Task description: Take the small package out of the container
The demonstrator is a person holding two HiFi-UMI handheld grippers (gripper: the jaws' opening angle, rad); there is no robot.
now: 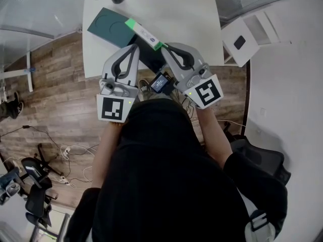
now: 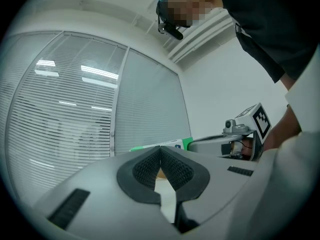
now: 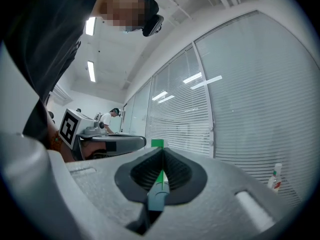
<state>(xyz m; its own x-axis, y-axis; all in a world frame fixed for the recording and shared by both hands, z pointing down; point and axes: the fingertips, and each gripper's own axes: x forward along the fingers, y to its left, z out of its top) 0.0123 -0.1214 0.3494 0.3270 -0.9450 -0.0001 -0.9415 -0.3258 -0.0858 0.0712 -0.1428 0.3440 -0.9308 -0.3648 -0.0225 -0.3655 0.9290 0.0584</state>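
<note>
Small package lies across the dark container (probably not lifted out yet); left gripper and right gripper, both closed and seemingly empty, sit beside it.

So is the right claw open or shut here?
Shut: the right claw pinches the box's green end, its pads pressed together in the right gripper view.

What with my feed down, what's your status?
Left gripper shut. Right gripper shut on package, green end. It lies over the container. Nothing blocking.
</note>
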